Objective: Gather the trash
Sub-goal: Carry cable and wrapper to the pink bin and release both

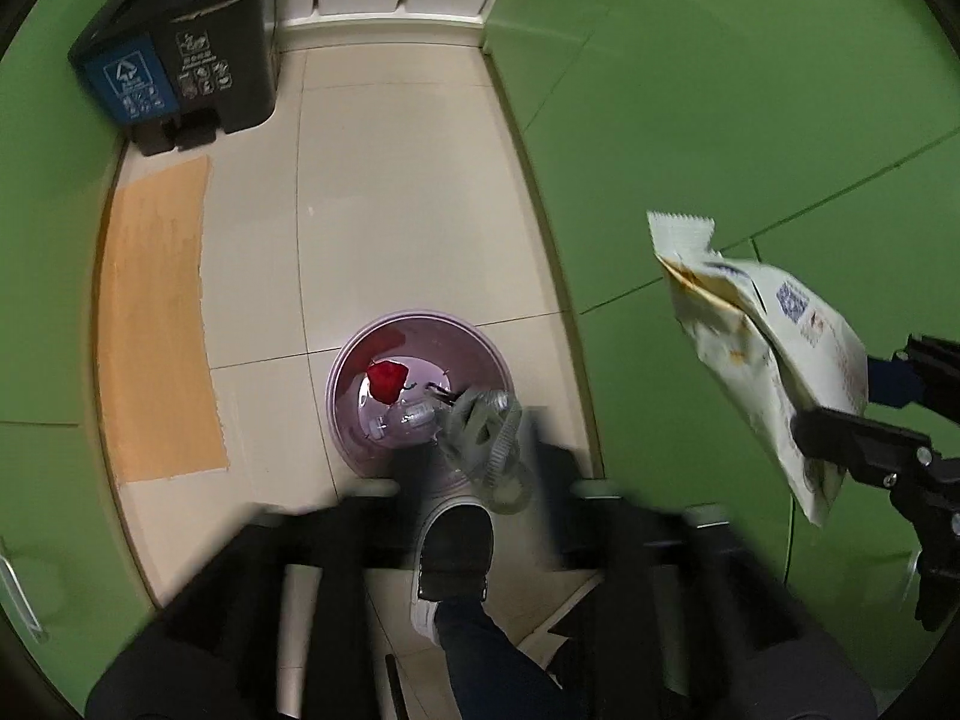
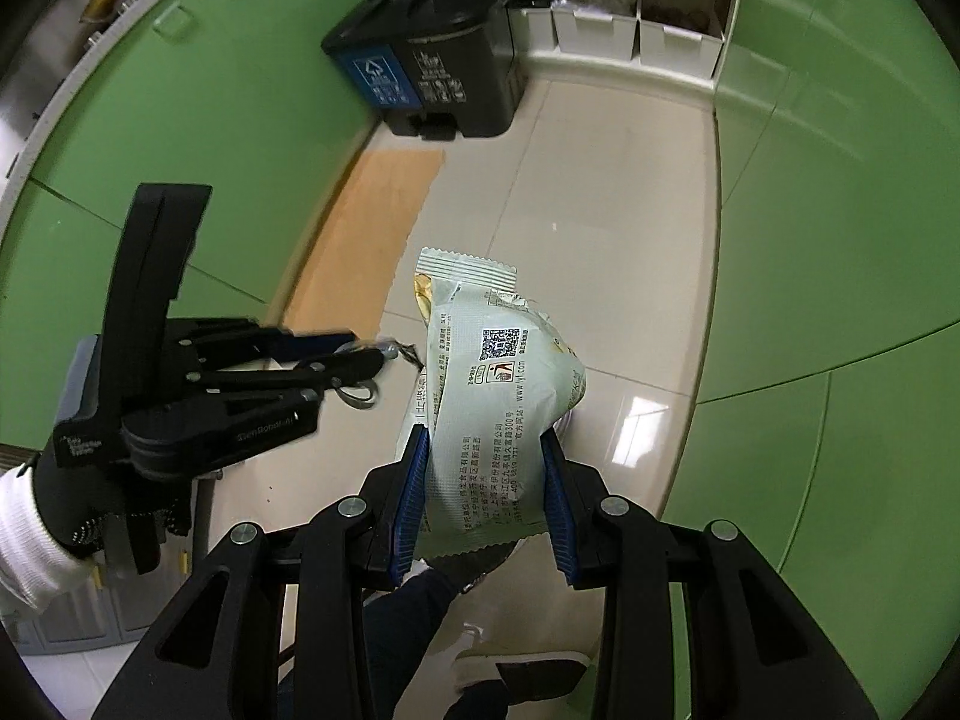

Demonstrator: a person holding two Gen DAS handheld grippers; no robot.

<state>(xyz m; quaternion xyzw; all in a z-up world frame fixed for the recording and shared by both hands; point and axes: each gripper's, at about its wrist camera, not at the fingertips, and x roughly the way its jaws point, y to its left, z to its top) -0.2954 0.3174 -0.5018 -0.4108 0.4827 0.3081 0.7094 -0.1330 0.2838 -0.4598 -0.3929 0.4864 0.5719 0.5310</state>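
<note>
With my right tool (image 2: 486,495) clamped on the snack wrapper (image 2: 492,396) and my left tool (image 2: 345,369) half-open, empty, I judge the next move: wrapper over the bin (image 1: 420,396) at six o'clock.

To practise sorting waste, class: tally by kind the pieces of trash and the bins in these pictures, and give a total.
Snack wrapper: 1
Red scrap: 1
Clear plastic bottle: 1
Crumpled grey-green piece: 1
Round waste basket: 1
Twin pedal bin: 1
Total: 6
</note>
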